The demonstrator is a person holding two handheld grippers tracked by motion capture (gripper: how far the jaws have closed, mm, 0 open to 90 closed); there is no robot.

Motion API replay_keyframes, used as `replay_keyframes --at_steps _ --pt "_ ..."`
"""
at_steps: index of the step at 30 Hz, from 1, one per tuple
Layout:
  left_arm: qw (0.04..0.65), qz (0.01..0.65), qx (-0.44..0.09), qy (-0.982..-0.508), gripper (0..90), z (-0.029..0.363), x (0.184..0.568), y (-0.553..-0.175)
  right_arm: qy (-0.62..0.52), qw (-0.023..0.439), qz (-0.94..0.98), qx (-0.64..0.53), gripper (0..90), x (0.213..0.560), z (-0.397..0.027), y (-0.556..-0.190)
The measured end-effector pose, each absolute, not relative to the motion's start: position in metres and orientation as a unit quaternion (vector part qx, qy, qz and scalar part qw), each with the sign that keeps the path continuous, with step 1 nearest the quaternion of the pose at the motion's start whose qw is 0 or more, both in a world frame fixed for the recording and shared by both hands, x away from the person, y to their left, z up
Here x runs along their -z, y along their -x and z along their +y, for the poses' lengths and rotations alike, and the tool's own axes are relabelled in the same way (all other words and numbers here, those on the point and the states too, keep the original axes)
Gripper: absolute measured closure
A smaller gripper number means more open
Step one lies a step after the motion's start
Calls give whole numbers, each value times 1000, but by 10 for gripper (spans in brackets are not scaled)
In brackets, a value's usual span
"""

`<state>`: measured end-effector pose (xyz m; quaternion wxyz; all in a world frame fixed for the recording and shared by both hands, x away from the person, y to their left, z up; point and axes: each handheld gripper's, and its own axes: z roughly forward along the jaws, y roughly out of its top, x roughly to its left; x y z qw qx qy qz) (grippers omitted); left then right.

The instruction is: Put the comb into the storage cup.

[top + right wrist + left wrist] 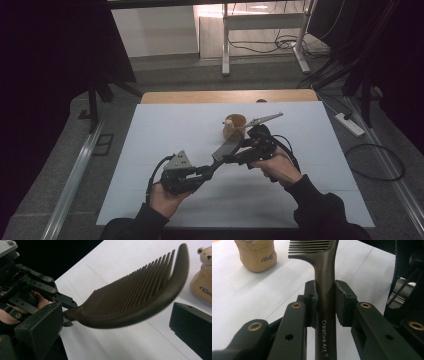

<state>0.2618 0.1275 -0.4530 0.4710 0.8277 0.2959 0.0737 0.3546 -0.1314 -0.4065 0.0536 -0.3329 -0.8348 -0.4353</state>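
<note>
The left hand-held gripper point(325, 302) was clenched on the handle of a dark brown comb point(325, 285), its two pads pressing either side of the narrow stem just below the teeth, so that the printed words "Creative Art" ran down between the jaws. Held that way, the comb stood clear of the white counter point(165, 130) and reached forward and to the right, teeth end first, probably so the other tool could meet it in the air. In the right gripper view the comb's point(140, 302) curved toothed head lay across the gap of the right hand-held gripper point(117, 327), whose jaws stood wide apart, released and touching nothing; this looked like the start of a handover. A tan bear-shaped bottle point(234, 125) stood upright on the counter just beyond the two tools, apart from the comb. From the high view both hands point(165, 197) met near the counter's middle.
</note>
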Motion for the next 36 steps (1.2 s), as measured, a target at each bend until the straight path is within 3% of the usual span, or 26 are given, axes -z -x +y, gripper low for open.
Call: replay_keyframes --at_steps 9,21,36 --pt "473 295 -78 -827 718 128 452 -261 352 79 -827 432 26 408 -128 -360" --pt "467 293 -101 -828 718 127 452 -259 369 109 -799 461 422 407 -138 -366" --pt "453 290 -118 -835 718 124 454 -257 371 159 -787 467 691 411 -140 -369"
